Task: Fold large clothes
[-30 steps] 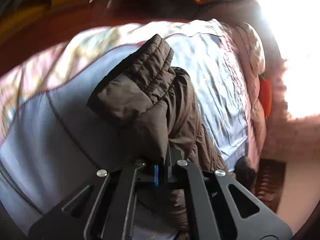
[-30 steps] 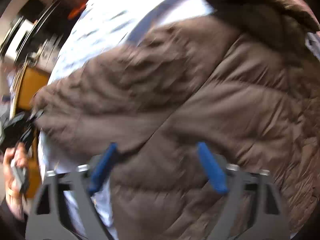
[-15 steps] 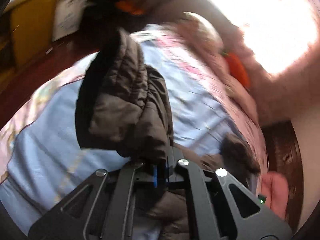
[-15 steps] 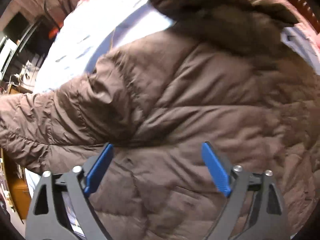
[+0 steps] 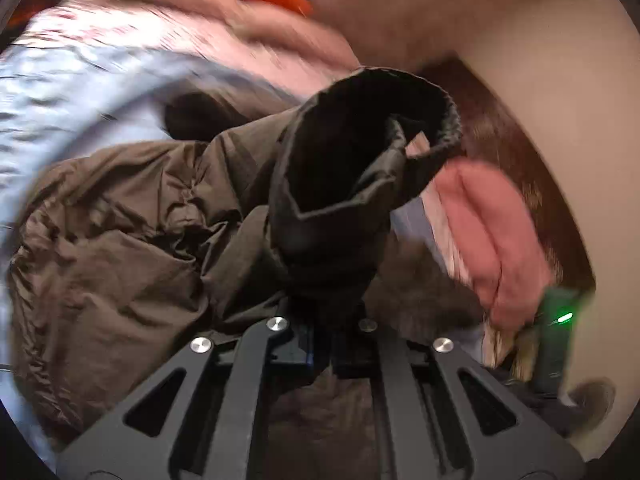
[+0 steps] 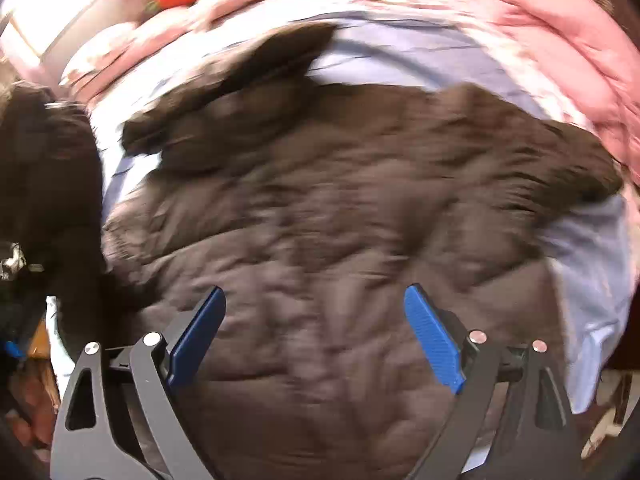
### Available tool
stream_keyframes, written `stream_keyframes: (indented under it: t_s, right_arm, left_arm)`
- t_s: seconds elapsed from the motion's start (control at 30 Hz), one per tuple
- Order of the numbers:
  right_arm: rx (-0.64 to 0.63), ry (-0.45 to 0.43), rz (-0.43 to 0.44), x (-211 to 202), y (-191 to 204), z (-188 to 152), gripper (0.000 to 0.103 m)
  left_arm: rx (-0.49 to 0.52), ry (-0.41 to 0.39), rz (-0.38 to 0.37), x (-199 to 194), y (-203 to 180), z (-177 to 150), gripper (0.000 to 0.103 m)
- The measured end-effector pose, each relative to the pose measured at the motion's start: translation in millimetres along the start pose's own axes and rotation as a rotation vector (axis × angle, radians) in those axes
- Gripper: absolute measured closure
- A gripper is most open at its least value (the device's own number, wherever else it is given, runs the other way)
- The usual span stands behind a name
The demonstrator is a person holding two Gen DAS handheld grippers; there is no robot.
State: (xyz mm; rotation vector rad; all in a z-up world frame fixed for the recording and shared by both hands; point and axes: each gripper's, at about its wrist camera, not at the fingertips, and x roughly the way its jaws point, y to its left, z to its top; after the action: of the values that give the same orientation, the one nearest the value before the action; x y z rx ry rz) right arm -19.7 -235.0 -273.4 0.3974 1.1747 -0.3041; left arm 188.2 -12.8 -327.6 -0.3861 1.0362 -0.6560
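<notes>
Two claws over bed [image 6: 420, 56] — left claw [image 5: 320, 344] clamped on dark sleeve cuff [image 5: 360, 152] of brown puffer jacket [image 6: 340, 220], cuff lifted clear of bed. Right claw [image 6: 316, 336] gaped wide, nothing between pads, above jacket body — jacket spread across bed middle, near pink blanket [image 6: 560, 32] at far edge.

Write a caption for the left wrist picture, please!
The shut left claw lifts the brown jacket's sleeve above the blue bedsheet.
</notes>
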Motion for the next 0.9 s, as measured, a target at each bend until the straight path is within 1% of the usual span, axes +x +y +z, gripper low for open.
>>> stream_keyframes:
  t_s: [0.03, 0.1, 0.13, 0.17, 0.2, 0.23, 0.27, 0.3, 0.33, 0.4, 0.43, 0.47, 0.5, 0.53, 0.57, 0.6, 0.63, 0.7, 0.73, 0.77, 0.8, 0.83, 0.87, 0.9]
  right_arm:
    - [0.021, -0.004, -0.029, -1.8, -18.2, -0.8, 0.012]
    - [0.072, 0.003, -0.061, 0.8, -47.3, -6.3, 0.012]
    - [0.104, 0.009, -0.066, 2.6, -61.7, -8.2, 0.012]
    - [0.125, 0.013, -0.064, 4.5, -69.0, -10.1, 0.012]
    - [0.150, 0.024, -0.053, 6.0, -79.4, -11.9, 0.012]
    - [0.170, 0.035, -0.034, 7.2, -86.8, -12.9, 0.012]
    - [0.184, 0.041, -0.016, 7.7, -91.5, -13.4, 0.011]
    - [0.198, 0.047, 0.008, 8.3, -95.3, -13.6, 0.010]
    - [0.213, 0.050, 0.031, 9.1, -97.8, -12.8, 0.007]
    - [0.227, 0.055, 0.065, 10.0, -95.0, -9.1, 0.004]
    - [0.234, 0.071, 0.104, 15.4, -91.5, -7.3, 0.001]
    - [0.239, 0.094, 0.140, 22.5, -88.5, -5.0, 0.001]
    - [0.245, 0.126, 0.182, 33.3, -83.8, -4.5, 0.001]
    - [0.247, 0.146, 0.200, 41.1, -79.9, -4.2, 0.001]
    - [0.252, 0.173, 0.212, 56.8, -73.8, -4.2, 0.001]
    - [0.264, 0.192, 0.229, 67.5, -69.6, -3.2, 0.001]
    - [0.288, 0.217, 0.272, 83.1, -63.1, -2.1, 0.001]
    - [0.313, 0.259, 0.334, 104.8, -50.3, 1.1, 0.001]
    - [0.305, 0.278, 0.346, 116.7, -41.3, 4.2, 0.002]
    - [0.281, 0.287, 0.329, 125.1, -33.3, 8.0, 0.012]
    - [0.256, 0.282, 0.312, 130.2, -26.4, 11.9, 0.025]
    - [0.226, 0.270, 0.286, 133.9, -19.5, 17.6, 0.059]
    - [0.197, 0.260, 0.257, 134.7, -14.8, 23.1, 0.080]
    - [0.183, 0.244, 0.251, 133.8, -11.8, 29.8, 0.086]
  left_arm:
    - [0.012, 0.035, -0.012, 18.4, -10.7, -5.5, 0.097]
    - [0.059, 0.134, -0.022, 62.6, -35.8, -26.5, 0.091]
    - [0.081, 0.195, 0.011, 87.0, -44.5, -37.6, 0.076]
    - [0.085, 0.225, 0.043, 98.4, -48.5, -48.0, 0.059]
    - [0.079, 0.250, 0.079, 107.8, -49.7, -54.9, 0.053]
    - [0.068, 0.265, 0.103, 110.7, -51.3, -58.6, 0.042]
    - [0.060, 0.259, 0.107, 106.4, -53.9, -57.5, 0.030]
    - [0.059, 0.235, 0.112, 95.8, -59.1, -57.8, 0.023]
    - [0.066, 0.216, 0.139, 82.2, -61.3, -57.5, 0.013]
    - [0.087, 0.197, 0.189, 58.6, -56.3, -58.2, 0.012]
    - [0.102, 0.187, 0.208, 42.0, -53.2, -56.8, 0.012]
    - [0.115, 0.168, 0.239, 27.1, -47.9, -59.1, 0.011]
    - [0.133, 0.133, 0.314, 6.8, -37.0, -51.9, 0.010]
    - [0.142, 0.112, 0.392, -8.1, -22.7, -44.2, 0.010]
    - [0.139, 0.112, 0.455, -15.6, -6.9, -37.8, 0.010]
    - [0.124, 0.117, 0.485, -20.9, 9.7, -36.9, 0.010]
    - [0.088, 0.132, 0.520, -22.6, 29.5, -33.3, 0.011]
    - [0.029, 0.156, 0.558, -28.8, 60.7, -31.6, 0.012]
    - [0.010, 0.157, 0.581, -30.8, 73.7, -30.9, 0.012]
    - [0.004, 0.157, 0.600, -33.7, 81.5, -32.9, 0.012]
    - [-0.005, 0.162, 0.631, -34.9, 91.6, -32.8, 0.012]
    - [-0.018, 0.167, 0.652, -34.0, 98.9, -34.0, 0.012]
    - [-0.030, 0.172, 0.661, -30.6, 103.7, -35.2, 0.012]
    - [-0.053, 0.185, 0.668, -27.3, 111.8, -38.4, 0.012]
